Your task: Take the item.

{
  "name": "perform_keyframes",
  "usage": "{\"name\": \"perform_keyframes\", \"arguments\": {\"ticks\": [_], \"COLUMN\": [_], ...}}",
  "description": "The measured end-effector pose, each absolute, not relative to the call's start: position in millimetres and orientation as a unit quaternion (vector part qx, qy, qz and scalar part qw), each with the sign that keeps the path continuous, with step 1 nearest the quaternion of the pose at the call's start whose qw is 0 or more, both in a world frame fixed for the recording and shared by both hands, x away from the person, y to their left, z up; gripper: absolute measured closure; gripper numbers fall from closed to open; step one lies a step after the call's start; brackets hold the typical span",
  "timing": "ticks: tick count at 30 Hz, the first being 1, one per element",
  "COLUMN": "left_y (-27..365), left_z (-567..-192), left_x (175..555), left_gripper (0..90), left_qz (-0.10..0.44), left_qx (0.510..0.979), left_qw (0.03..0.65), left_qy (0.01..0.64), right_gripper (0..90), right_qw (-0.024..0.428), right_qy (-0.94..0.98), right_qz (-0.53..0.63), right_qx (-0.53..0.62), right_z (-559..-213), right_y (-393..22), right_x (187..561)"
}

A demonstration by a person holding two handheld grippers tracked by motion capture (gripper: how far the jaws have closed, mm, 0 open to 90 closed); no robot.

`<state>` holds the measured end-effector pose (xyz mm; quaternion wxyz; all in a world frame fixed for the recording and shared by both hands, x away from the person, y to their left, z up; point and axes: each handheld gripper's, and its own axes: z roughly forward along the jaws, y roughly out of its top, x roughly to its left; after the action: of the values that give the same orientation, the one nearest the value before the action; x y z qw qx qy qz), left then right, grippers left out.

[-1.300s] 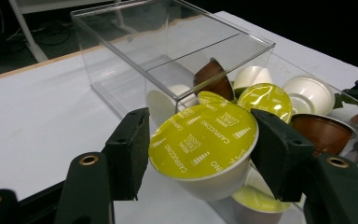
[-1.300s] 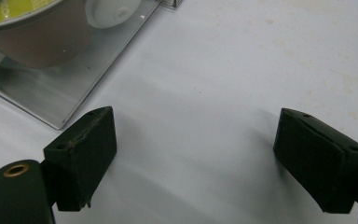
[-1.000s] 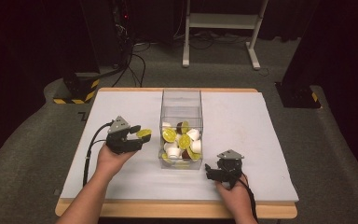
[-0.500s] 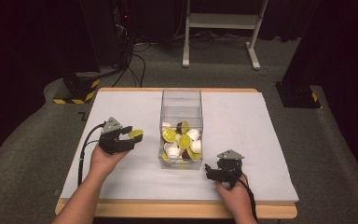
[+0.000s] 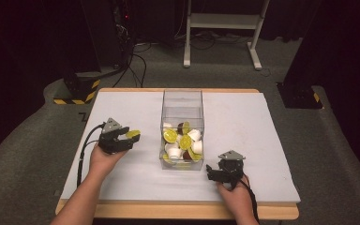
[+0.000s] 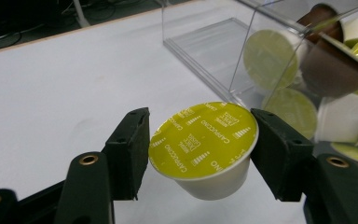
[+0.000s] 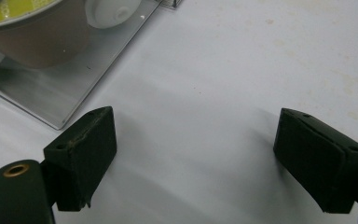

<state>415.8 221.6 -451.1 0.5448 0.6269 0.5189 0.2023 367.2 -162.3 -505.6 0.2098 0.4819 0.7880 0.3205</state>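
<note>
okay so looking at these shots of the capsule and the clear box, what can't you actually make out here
- Capsule count in the clear box: in the high view they overlap and are too small.
- Underside of the yellow-lidded capsule held by the left hand-held gripper: in the left gripper view it faces away.
- The brown capsule in the right gripper view: cut off by the top edge.
- Right hand-held gripper in the high view: its jaws are too small to judge.

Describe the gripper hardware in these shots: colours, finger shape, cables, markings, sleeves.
Both the left gripper and right gripper are black, each topped by a grey three-cornered plate with a black cable trailing back along the forearm. The fingers are blocky black pads on arms with brass-coloured rivets. No markings legible. Forearms are bare, no sleeves in view.
</note>
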Motion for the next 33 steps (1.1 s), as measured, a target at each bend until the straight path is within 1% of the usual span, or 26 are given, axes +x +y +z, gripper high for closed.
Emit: {"name": "perform_keyframes", "arguments": {"ticks": [8,11,13,14,18,24,25,30,33], "left_y": [217.2,214.5,211.1,211.3,207.9,210.3,209.4,211.8,211.0], "left_z": [-474.7,-479.5,-482.2,-483.7,-490.1,-489.8,-489.6,-486.2,-482.8], "left_x": [428.9,431.9,434.9,436.1,440.1,441.4,441.7,439.6,436.7], "left_gripper": [40.3,40.3,40.3,40.3,40.3,39.9,39.6,37.2,32.6], "left_qz": [0.213,0.221,0.226,0.229,0.241,0.231,0.226,0.222,0.214], "left_qx": [0.636,0.644,0.633,0.638,0.635,0.637,0.627,0.635,0.629], "left_qw": [0.516,0.506,0.513,0.507,0.501,0.499,0.507,0.504,0.513], "left_qy": [0.534,0.53,0.535,0.532,0.537,0.54,0.546,0.542,0.544], "right_gripper": [13.2,13.1,13.2,13.2,13.2,13.2,13.2,13.2,13.2], "right_qw": [0.21,0.21,0.21,0.21,0.21,0.21,0.21,0.21,0.21], "right_qy": [0.788,0.788,0.788,0.788,0.788,0.788,0.788,0.788,0.788], "right_qz": [0.321,0.321,0.321,0.321,0.321,0.321,0.321,0.321,0.321], "right_qx": [0.482,0.482,0.482,0.482,0.482,0.482,0.482,0.482,0.482], "right_z": [-505.6,-505.6,-505.6,-505.6,-505.6,-505.7,-505.7,-505.6,-505.6], "right_y": [-162.3,-162.3,-162.3,-162.3,-162.4,-162.3,-162.4,-162.3,-162.3], "right_x": [367.2,367.2,367.2,367.2,367.2,367.3,367.3,367.2,367.2]}}
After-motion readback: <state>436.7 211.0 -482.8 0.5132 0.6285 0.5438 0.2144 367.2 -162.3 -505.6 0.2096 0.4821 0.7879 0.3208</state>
